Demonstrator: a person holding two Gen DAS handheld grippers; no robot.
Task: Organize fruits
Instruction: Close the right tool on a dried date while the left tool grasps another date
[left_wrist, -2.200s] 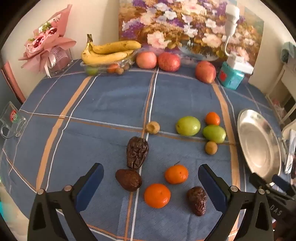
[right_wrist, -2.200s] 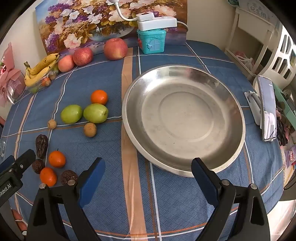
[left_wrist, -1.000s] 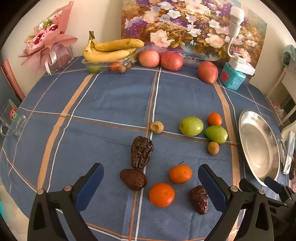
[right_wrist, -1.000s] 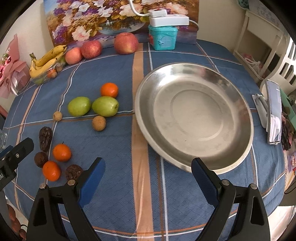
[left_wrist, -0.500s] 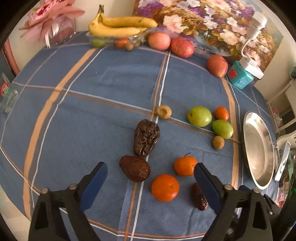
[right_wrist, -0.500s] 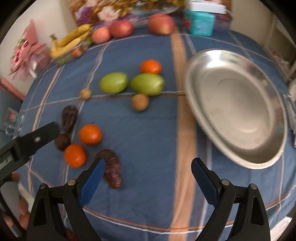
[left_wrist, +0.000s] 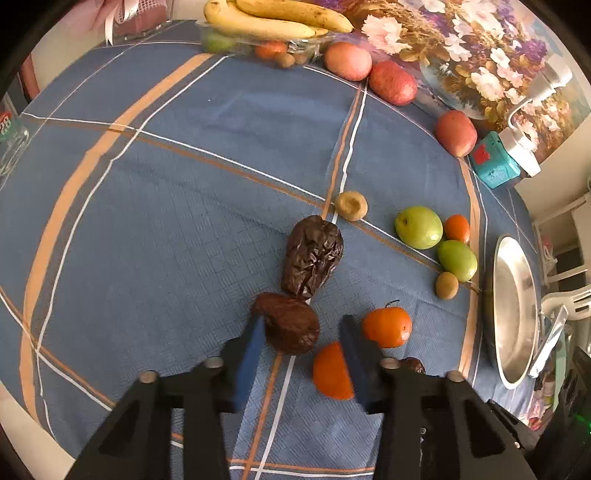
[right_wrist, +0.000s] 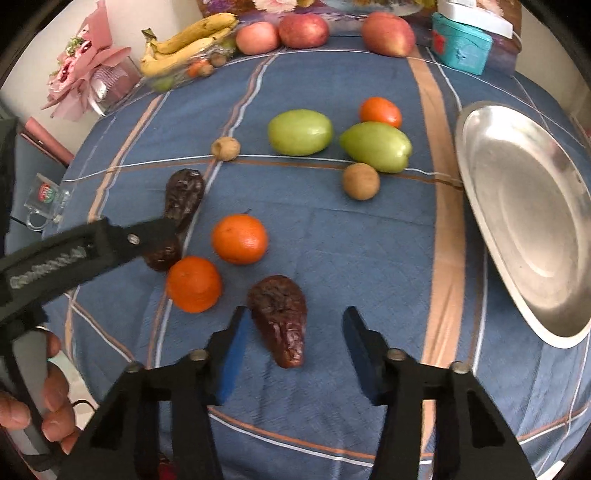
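Note:
My left gripper (left_wrist: 301, 341) points down at the blue checked cloth, its jaws closing around a round dark wrinkled fruit (left_wrist: 291, 325). The left pad touches the fruit and the right pad stands a little off it. An orange (left_wrist: 328, 369) sits half hidden behind that right finger. My right gripper (right_wrist: 295, 326) is closing too, around another dark wrinkled fruit (right_wrist: 280, 317) that lies between its pads with a gap on the right side. The steel plate (right_wrist: 517, 206) lies to the right, with nothing on it.
Two oranges (right_wrist: 239, 239) and a long dark fruit (right_wrist: 183, 195) lie close by. Two green fruits (right_wrist: 300, 132), a small orange and small brown fruits sit mid-table. Bananas (left_wrist: 273, 18), apples and a teal box (right_wrist: 461, 44) line the back. A person's hand (right_wrist: 51, 406) holds the left gripper.
Both grippers have dropped toward the cloth and tilted downward. Their jaws have narrowed from wide apart to close around one dark fruit each. The right gripper has shifted left, away from the plate.

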